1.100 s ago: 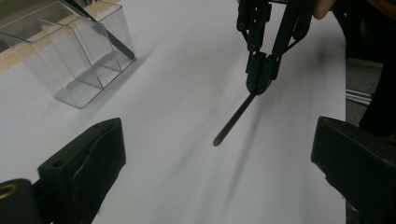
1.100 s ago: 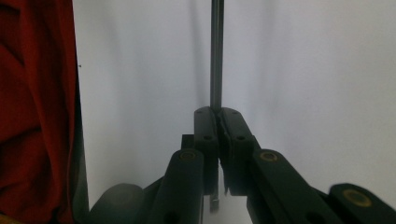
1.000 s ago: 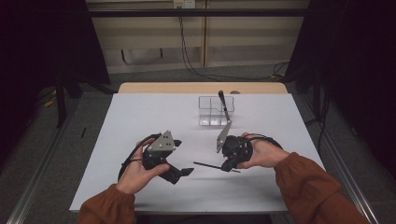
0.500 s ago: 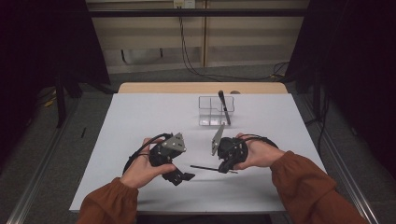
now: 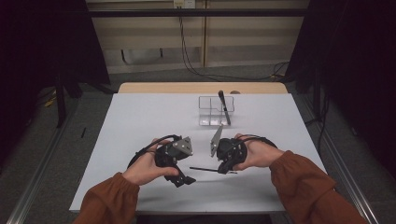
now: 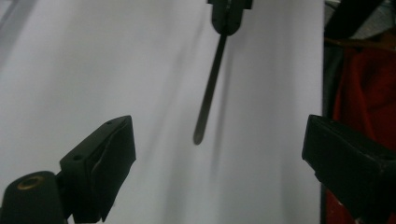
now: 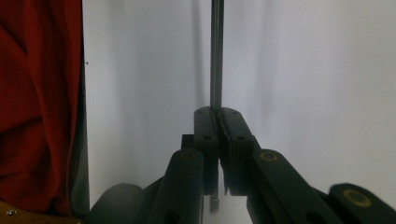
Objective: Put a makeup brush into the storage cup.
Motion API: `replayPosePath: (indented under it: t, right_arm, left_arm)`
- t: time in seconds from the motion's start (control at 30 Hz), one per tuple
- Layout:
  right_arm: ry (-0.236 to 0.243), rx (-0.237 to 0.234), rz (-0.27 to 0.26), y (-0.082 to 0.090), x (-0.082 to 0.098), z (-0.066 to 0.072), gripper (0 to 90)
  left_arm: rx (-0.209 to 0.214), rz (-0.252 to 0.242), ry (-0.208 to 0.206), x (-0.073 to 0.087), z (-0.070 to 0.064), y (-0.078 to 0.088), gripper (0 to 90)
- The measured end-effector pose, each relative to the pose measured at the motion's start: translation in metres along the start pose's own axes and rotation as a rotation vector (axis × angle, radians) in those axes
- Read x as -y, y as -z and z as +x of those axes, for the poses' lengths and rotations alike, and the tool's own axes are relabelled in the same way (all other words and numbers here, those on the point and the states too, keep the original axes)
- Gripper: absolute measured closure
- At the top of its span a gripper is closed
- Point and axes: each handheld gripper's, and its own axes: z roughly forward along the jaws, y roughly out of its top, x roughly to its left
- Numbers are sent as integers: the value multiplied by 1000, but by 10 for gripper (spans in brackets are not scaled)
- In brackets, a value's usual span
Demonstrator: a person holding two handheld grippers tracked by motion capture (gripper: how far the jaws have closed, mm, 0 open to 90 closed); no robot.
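Holding a thin dark rod (image 5: 205,169) level above the white worktop (image 5: 140,116), our right claw (image 5: 223,169) is clamped tight on one end — its jaws meet around the rod (image 7: 216,56), which runs straight out ahead of them. We judge this grip serves a handover: the free tip (image 6: 198,137) points toward our left claw (image 5: 184,179), whose jaws stand wide apart with nothing between them, the rod lying ahead in the gap's line. A second dark rod (image 5: 224,106) leans in the clear divided holder (image 5: 208,111) farther back, which suggests where such pieces belong. Compared with a second ago, our left hand (image 5: 147,168) has come nearer the rod's free end, and its jaws have just been closing slightly — still empty — while our right hand (image 5: 254,154) has kept its place.
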Motion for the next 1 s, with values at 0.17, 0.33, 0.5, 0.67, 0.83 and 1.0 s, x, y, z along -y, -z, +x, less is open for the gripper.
replayPosePath:
  t: [0.17,0.33,0.5,0.67,0.83,1.0]
  right_arm:
    - [-1,-2,6,-1,-2,1,863]
    - [2,-1,2,0,-2,2,863]
    - [10,-4,-1,0,-3,2,863]
    - [19,-8,-6,-1,-5,3,863]
    - [20,-1,-16,-1,-5,1,863]
    - [29,1,-17,-2,-5,2,863]
  left_arm:
    - [5,57,-4,-4,0,-5,101]
    - [2,83,1,-4,4,-7,130]
    - [40,113,16,-6,10,-10,265]
    - [40,124,32,-8,13,-14,389]
    - [44,119,37,-11,14,-16,533]
    - [62,119,46,-14,15,-19,619]
